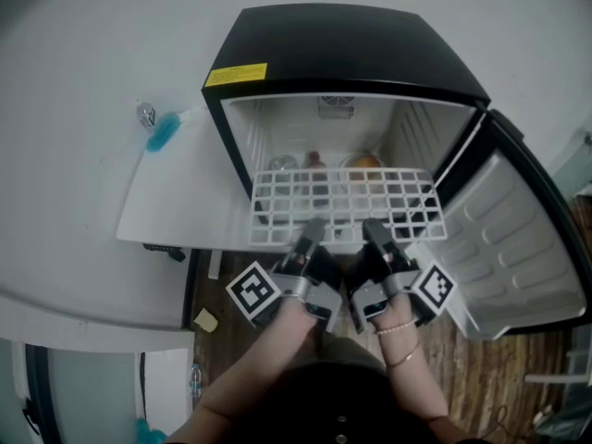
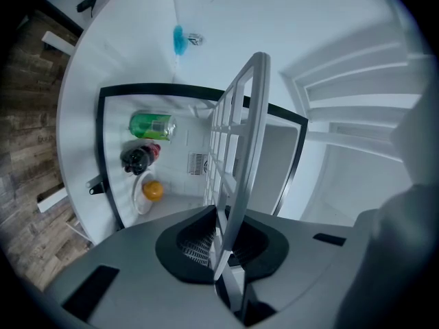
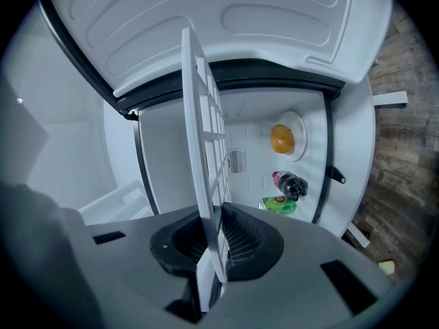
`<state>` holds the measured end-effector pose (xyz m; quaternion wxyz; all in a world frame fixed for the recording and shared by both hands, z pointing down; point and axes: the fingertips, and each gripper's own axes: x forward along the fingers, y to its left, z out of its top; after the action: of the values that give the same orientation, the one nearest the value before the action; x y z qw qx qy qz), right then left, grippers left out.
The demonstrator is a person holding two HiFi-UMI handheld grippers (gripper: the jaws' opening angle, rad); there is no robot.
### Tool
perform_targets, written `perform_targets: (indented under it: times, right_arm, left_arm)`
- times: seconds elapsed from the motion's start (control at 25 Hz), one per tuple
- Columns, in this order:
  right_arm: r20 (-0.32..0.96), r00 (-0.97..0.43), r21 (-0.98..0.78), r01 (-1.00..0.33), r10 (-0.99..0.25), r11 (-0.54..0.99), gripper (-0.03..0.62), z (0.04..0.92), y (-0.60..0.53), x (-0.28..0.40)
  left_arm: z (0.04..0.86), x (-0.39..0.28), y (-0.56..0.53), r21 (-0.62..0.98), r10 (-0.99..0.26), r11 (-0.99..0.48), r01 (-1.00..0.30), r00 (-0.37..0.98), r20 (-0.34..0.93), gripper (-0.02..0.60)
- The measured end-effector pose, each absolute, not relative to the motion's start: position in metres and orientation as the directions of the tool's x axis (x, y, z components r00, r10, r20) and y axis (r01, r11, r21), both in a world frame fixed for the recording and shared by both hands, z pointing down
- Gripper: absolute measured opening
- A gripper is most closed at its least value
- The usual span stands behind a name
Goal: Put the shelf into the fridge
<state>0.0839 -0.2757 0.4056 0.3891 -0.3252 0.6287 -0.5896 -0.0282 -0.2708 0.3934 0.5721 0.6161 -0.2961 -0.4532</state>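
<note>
A white wire shelf [image 1: 344, 203] is held level in front of the open mouth of a small black fridge [image 1: 342, 54]. My left gripper [image 1: 308, 234] is shut on the shelf's near edge, left of centre. My right gripper [image 1: 375, 234] is shut on the same edge, right of centre. In the left gripper view the shelf [image 2: 236, 156] runs edge-on out of the jaws toward the fridge cavity. The right gripper view shows the shelf [image 3: 202, 149] the same way. Inside the fridge lie a green can [image 2: 152, 125], a dark bottle [image 2: 136, 157] and an orange on a plate [image 2: 152, 190].
The fridge door [image 1: 504, 248] stands open to the right. A white panel [image 1: 180, 192] lies flat to the fridge's left, with a blue item [image 1: 163, 133] on the white surface behind it. Wooden floor [image 1: 490, 377] shows below.
</note>
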Motion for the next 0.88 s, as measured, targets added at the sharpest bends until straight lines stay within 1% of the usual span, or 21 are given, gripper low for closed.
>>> perform_targets:
  times: [0.72, 0.88]
  right_arm:
    - [-0.103, -0.5, -0.995, 0.058, -0.86, 0.086, 0.04, 0.4063, -0.2812, 0.0821]
    - [-0.083, -0.509, -0.997, 0.039, -0.857, 0.073, 0.037, 0.4102, -0.2839, 0.0804]
  left_arm:
    - [0.3947, -0.0299, -0.2768, 0.976, -0.893, -0.153, 0.154, 0.402, -0.203, 0.034]
    - [0.3986, -0.0312, -0.2801, 0.977, -0.899, -0.144, 0.155, 0.393, -0.195, 0.034]
